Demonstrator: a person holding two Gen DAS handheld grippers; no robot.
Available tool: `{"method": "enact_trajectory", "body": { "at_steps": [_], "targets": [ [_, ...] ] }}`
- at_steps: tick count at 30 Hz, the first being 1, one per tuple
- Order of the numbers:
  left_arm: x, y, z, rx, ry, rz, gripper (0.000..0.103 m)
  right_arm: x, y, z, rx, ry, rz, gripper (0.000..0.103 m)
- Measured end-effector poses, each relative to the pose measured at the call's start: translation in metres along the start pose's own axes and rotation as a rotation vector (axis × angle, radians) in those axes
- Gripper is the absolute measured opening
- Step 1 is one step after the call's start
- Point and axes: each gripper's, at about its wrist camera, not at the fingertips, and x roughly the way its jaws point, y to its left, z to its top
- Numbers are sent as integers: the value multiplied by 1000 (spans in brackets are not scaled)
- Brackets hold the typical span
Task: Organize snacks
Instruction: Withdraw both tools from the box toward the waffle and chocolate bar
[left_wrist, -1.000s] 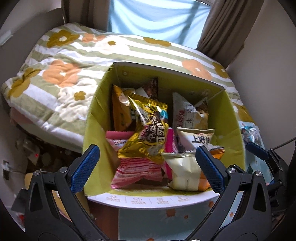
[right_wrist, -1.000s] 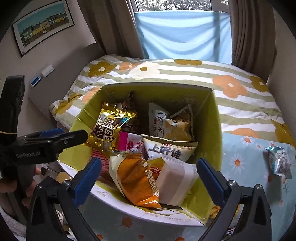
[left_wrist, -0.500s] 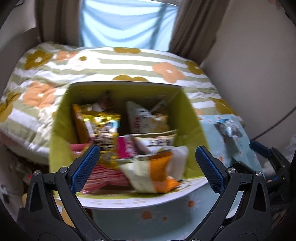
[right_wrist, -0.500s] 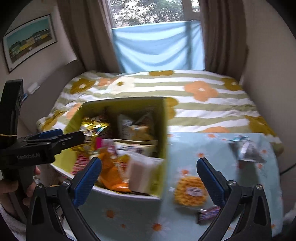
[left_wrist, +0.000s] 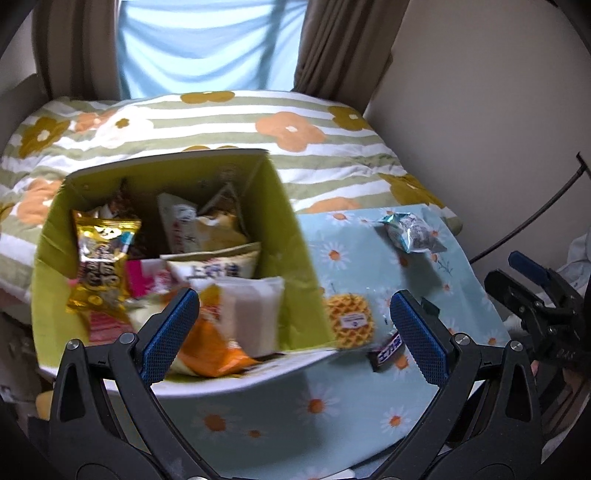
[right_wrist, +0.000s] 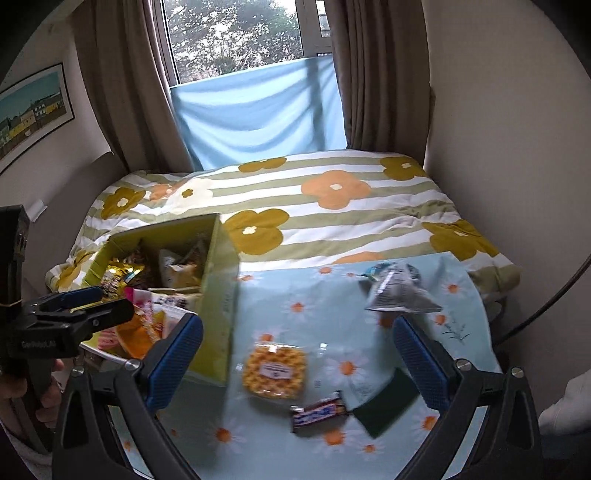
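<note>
Daisy-print tablecloth (right_wrist: 280, 295), one green box (right_wrist: 218, 280) of snacks, four loose snacks, both grippers' jaws released, empty.

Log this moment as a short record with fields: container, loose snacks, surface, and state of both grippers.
container: open yellow-green cardboard box, full of snack bags, at the left of the table
loose snacks: yellow waffle in clear wrap; dark chocolate bar; silver-blue foil bag; flat dark green packet
surface: light blue daisy-print tablecloth, bed with flowered quilt behind
left gripper: open, empty, facing the box's right corner
right gripper: open, empty, over the waffle
</note>
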Motion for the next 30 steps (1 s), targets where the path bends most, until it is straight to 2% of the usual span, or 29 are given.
{"method": "enact_trajectory", "body": {
  "at_steps": [5, 16, 19, 23, 30],
  "targets": [
    [15, -46, -8, -66, 9, 5, 103, 0, -49, -2, -27, 47, 33, 102],
    [55, -144, -30, -90, 42, 57, 103, 4, -140, 10, -79, 79, 84, 102],
    [63, -158, -36, -82, 58, 65, 103, 9, -156, 14, -73, 81, 92, 102],
    [72, -177, -42, -22, 77, 83, 103, 14, -172, 15, -48, 85, 109, 102],
    [87, -169, -56, -34, 106, 93, 103, 40, -182, -8, 9, 161, 107, 102]
  ]
}}
